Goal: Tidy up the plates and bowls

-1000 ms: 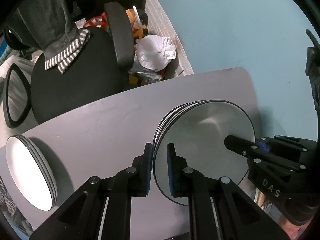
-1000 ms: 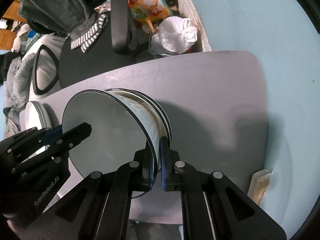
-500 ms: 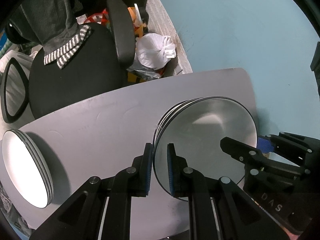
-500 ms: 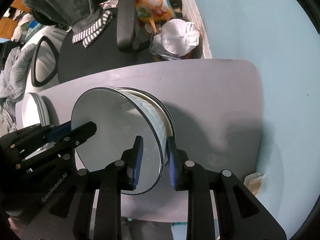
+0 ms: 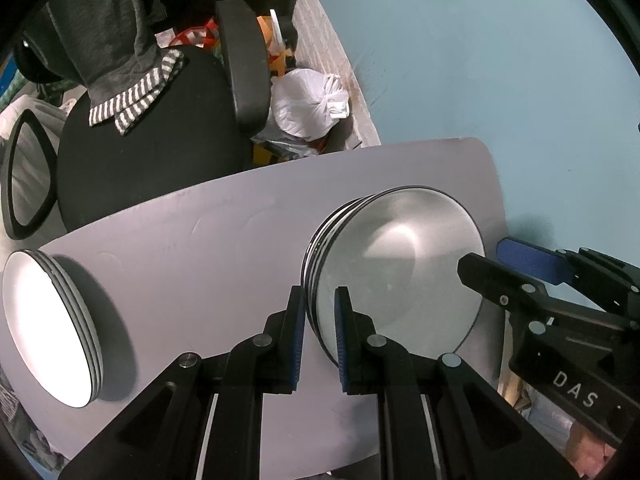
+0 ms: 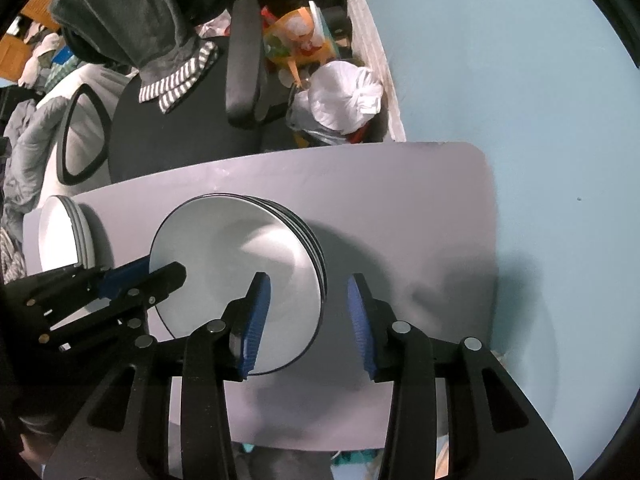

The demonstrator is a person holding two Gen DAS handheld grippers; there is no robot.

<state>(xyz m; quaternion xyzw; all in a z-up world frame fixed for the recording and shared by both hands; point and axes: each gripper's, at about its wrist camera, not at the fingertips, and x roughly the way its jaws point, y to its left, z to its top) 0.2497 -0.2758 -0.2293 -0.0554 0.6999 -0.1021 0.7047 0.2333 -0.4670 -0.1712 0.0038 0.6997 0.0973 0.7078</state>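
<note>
A stack of white black-rimmed bowls (image 5: 396, 264) sits on the grey table (image 5: 208, 240); it also shows in the right wrist view (image 6: 240, 268). My left gripper (image 5: 318, 332) is shut on the rim of the top bowl. My right gripper (image 6: 308, 320) is open, its fingers either side of the stack's near right rim, not gripping. A stack of white plates (image 5: 48, 328) sits at the table's left end, also seen in the right wrist view (image 6: 64, 232).
A black office chair (image 5: 152, 136) with a grey garment stands behind the table. A white bag (image 5: 308, 108) and clutter lie on the floor by the blue wall (image 5: 480, 60). The table's right edge (image 6: 492, 248) is near the wall.
My right gripper has opened and let go of the bowl's rim, drawing back a little. The top bowl has settled down onto the stack. My left gripper stays shut on it.
</note>
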